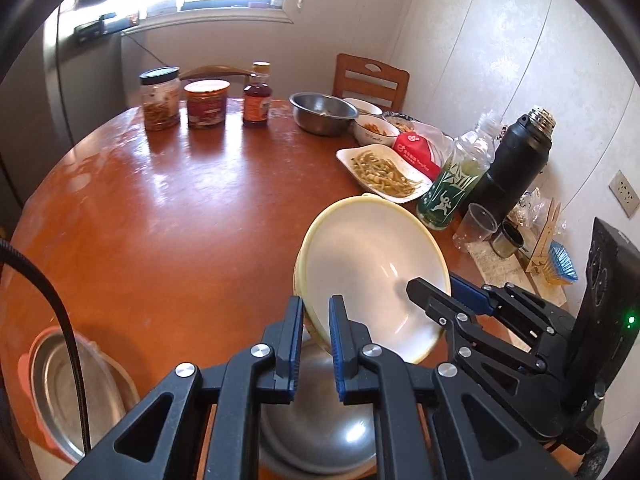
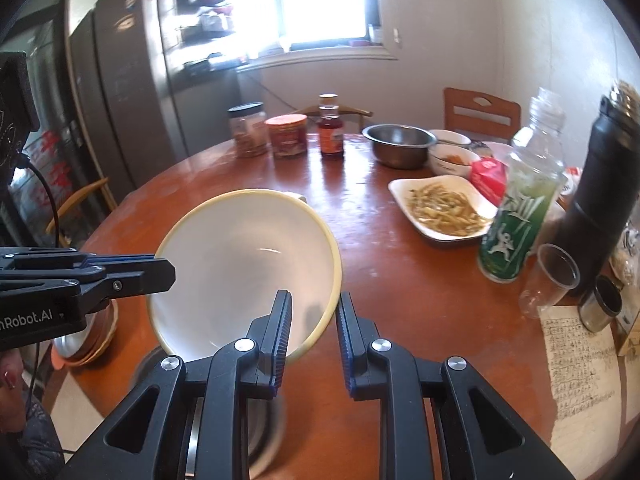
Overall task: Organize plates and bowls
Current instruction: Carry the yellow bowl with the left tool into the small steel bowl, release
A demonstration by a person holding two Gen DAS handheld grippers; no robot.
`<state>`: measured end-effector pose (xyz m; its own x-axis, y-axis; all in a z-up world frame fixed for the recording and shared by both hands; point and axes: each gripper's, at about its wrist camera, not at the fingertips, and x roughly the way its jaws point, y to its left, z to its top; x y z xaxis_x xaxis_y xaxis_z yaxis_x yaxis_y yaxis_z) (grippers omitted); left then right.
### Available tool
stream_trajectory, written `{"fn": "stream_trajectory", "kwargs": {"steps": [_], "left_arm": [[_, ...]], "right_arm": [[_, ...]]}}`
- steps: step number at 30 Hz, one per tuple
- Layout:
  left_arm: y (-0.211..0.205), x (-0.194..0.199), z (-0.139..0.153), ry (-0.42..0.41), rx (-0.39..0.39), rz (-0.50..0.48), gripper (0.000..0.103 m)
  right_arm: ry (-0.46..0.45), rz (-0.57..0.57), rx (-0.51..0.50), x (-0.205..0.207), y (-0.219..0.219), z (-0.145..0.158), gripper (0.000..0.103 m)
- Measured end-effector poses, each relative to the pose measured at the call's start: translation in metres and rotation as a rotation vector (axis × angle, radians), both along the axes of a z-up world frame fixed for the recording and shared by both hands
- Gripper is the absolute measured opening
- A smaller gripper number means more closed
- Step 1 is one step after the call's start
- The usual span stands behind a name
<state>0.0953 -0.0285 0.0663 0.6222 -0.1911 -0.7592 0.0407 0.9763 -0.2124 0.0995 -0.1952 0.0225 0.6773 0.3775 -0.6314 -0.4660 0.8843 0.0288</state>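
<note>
Both tongs pinch one big cream bowl (image 1: 372,276) by its rim; left tongs (image 1: 316,332) take the left side, right tongs (image 2: 310,328) the right side, so it won't tip; it hangs tilted over a metal bowl (image 1: 320,432) at the table's (image 1: 180,220) near edge, maybe to stack.

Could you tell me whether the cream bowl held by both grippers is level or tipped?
Tipped. The bowl shows its empty inside to both cameras, its rim between the fingers of the left gripper and right gripper, above a steel bowl.
</note>
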Motion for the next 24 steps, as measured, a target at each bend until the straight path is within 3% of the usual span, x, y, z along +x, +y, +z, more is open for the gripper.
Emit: {"fn": "stream_trajectory", "kwargs": {"steps": [11, 24], "left_arm": [[0.015, -0.04, -0.019, -0.023, -0.007, -0.029, 0.013], [0.015, -0.046, -0.047, 0.009, 0.007, -0.038, 0.013]], "right_arm": [[-0.013, -0.005, -0.046, -0.042, 0.019, -0.015, 0.023], [-0.027, -0.008, -0.121, -0.055, 0.026, -0.037, 0.024]]}}
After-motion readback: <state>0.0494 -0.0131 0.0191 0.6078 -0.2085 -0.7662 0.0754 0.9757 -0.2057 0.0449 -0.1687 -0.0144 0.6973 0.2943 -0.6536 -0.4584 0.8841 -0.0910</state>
